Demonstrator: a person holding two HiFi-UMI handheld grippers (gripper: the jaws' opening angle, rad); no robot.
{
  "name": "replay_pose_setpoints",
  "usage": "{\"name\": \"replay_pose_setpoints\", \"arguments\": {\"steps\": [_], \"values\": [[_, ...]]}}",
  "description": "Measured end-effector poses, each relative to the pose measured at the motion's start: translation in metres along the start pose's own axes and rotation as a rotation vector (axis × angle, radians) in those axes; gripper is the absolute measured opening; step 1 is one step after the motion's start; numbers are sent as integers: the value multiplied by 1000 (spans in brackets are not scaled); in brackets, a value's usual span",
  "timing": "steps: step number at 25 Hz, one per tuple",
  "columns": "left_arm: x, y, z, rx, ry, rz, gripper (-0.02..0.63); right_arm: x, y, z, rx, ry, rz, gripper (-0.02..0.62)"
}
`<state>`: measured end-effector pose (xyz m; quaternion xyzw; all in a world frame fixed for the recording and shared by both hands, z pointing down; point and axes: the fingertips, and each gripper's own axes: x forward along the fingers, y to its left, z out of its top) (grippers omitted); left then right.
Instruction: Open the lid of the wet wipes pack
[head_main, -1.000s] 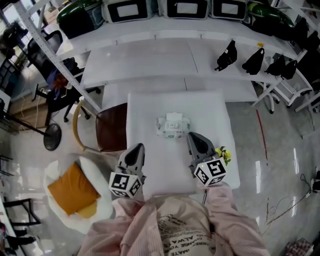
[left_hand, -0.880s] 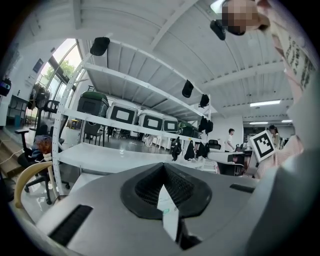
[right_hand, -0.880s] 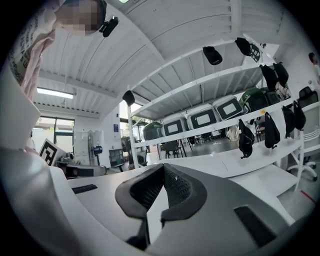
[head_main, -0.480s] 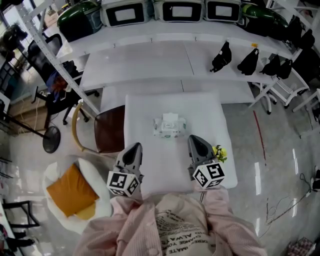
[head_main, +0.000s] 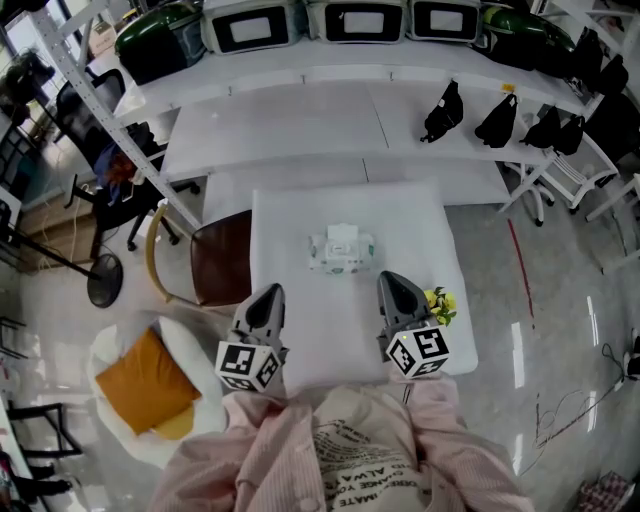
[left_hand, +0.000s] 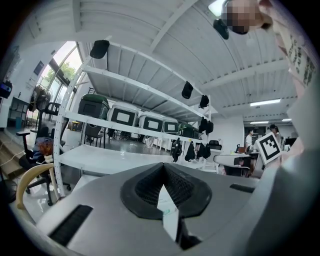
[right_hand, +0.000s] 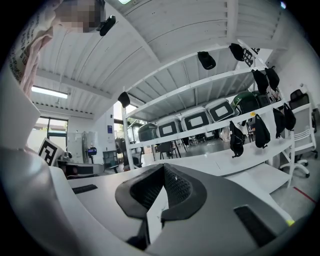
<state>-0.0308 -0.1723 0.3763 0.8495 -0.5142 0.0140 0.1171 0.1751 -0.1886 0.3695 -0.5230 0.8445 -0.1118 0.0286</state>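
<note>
Both claws are pressed together with nothing pinched. The left gripper and the right gripper hover over the near half of the white table, and in each gripper view the dark pads meet at their tips. The wet wipes pack lies flat near the middle of the table, beyond both tips and between their lines, touched by neither. Its lid looks closed, though which edge carries the lifting tab is too small to tell.

Several things could go wrong, in my judgement:

- The pack looks soft and light, so a closed tip nudging the lid would likely slide the whole pack toward the far edge rather than pop the flap, unless the other claw pins it down.
- If the hinge side is mistaken for the tab side, the prying tip would skate off the smooth plastic.
- A pinch taken too deep could catch the film wrapper with the lid and lift the pack bodily.
- A small yellow thing sits just right of the right gripper, at the table's right edge, and a careless sideways swing could knock it to the floor.
</note>
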Motion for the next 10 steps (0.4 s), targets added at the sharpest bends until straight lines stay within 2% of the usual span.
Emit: {"name": "replay_pose_setpoints", "arguments": {"steps": [10], "values": [[1,-1,-3,-1,13,-2,-5,-6,-4,-3,-6,8,-27,0]]}}
